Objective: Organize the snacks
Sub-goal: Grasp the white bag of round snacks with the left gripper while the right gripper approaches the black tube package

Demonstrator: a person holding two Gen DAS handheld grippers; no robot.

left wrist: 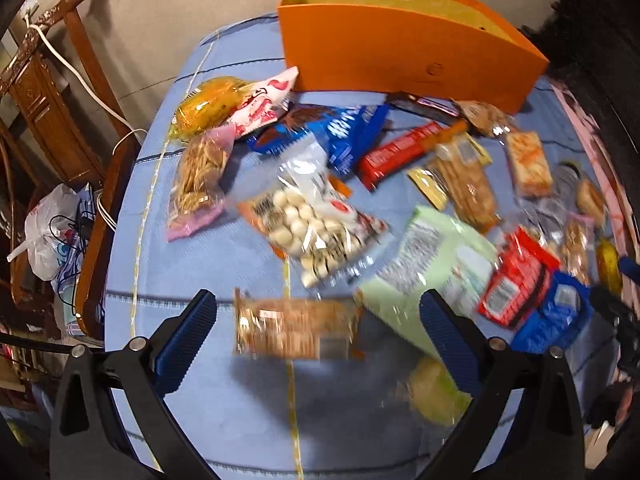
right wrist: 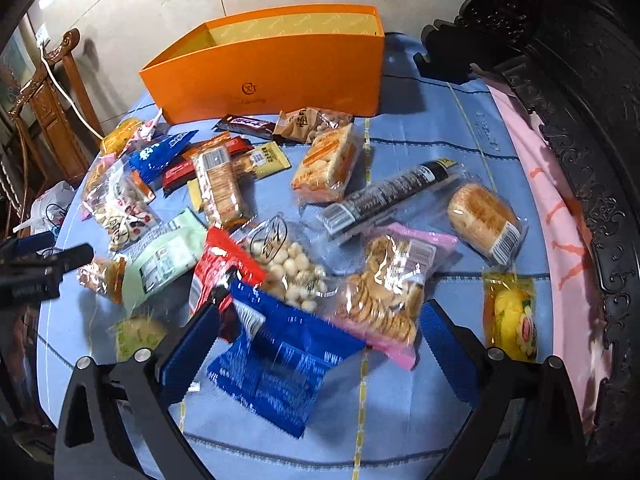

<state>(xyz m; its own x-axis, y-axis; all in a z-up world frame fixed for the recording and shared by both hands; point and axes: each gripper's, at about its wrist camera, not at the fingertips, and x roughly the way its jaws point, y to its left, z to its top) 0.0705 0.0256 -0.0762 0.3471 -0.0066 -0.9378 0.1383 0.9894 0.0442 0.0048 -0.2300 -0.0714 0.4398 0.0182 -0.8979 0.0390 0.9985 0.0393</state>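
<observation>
orange cardboard box stands open-topped at the far side of the table, which wears a blue cloth with gold stripes; the snacks lie scattered in front of it, none visibly inside. the left gripper hangs over the near edge with its jaws wide apart, a blurred brown biscuit pack lying between them on the cloth and a pale green packet just beside the right-hand jaw. a clear bag of white balls sits further in. the right gripper also has its jaws spread, holding nothing, above a blue wrapper and a pink-edged bag of round crackers. a yellow sweet pack lies near the pink cloth at the right edge.
</observation>
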